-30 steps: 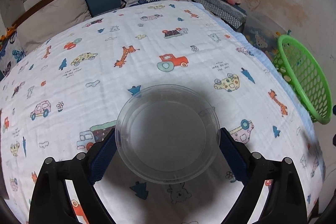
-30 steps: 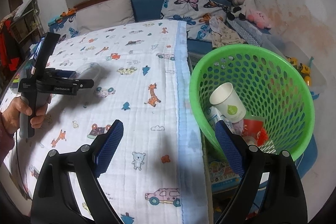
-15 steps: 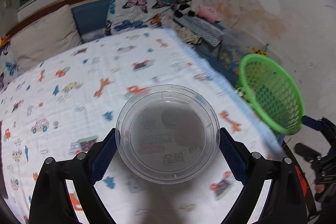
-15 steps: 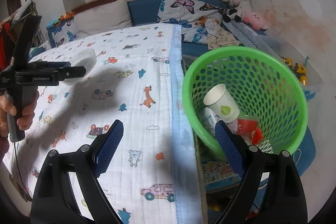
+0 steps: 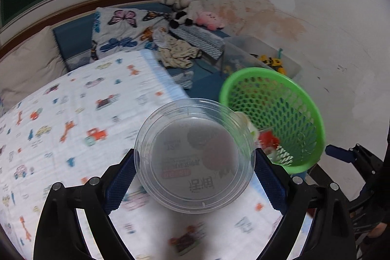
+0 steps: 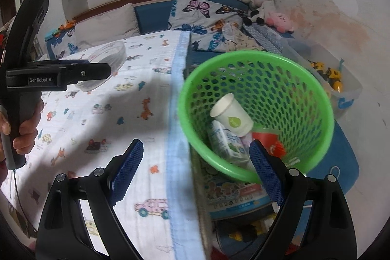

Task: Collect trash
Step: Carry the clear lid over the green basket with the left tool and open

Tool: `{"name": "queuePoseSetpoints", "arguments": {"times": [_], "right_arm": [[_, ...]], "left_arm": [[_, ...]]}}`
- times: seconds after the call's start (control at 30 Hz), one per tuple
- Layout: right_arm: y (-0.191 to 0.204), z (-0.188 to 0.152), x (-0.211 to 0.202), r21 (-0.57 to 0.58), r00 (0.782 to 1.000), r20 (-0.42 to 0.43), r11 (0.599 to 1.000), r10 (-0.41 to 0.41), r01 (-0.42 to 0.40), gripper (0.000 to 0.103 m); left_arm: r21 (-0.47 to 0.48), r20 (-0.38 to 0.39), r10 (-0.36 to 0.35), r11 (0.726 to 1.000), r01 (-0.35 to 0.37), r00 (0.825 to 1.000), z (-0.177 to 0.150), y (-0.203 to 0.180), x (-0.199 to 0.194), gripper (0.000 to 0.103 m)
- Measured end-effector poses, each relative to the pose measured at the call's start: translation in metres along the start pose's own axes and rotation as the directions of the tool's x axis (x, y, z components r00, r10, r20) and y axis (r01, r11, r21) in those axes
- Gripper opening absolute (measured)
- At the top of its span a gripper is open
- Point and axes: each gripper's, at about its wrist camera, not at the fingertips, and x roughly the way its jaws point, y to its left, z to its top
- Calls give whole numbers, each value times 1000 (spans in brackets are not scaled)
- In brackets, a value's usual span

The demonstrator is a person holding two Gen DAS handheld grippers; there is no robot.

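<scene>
My left gripper (image 5: 195, 177) is shut on a clear round plastic tub (image 5: 193, 155), held in the air above the bed's right edge. The green mesh basket (image 5: 302, 113) stands just right of the tub, beside the bed. In the right wrist view the basket (image 6: 299, 79) holds a white paper cup (image 6: 231, 118), a small carton (image 6: 225, 144) and red wrapping (image 6: 273, 141). My right gripper (image 6: 195, 167) is open and empty, over the bed edge by the basket's near rim. The left gripper and tub (image 6: 107, 62) show at the left of that view.
The bed has a cartoon-print sheet (image 6: 102, 113) with a light blue edge (image 6: 176, 128). Butterfly pillows (image 6: 202, 14) and plush toys (image 6: 263, 6) lie at the headboard. A clear toy bin (image 6: 336, 82) stands by the stained wall, right of the basket.
My left gripper has lifted the tub off the sheet and carried it right, close to the basket. The right gripper has shifted slightly and stayed open.
</scene>
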Motion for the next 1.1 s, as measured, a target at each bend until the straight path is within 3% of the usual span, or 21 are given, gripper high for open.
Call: {"name": "queuePoseSetpoints", "arguments": {"times": [0.3, 0.67, 0.93, 1.1], "right_arm": [[-32, -17, -6, 44, 999, -15, 998, -44, 44, 88], [-52, -29, -11, 94, 998, -22, 994, -62, 64, 89], [-48, -30, -20, 114, 998, -2, 992, -59, 59, 89], [-37, -29, -26, 125, 999, 19, 991, -44, 41, 88]], "left_arm": [[42, -34, -54, 998, 56, 998, 16, -55, 35, 90], [70, -72, -93, 993, 98, 993, 24, -92, 61, 93], [63, -57, -88, 994, 92, 994, 18, -88, 48, 94], [54, -26, -36, 998, 37, 999, 8, -70, 23, 94]]}}
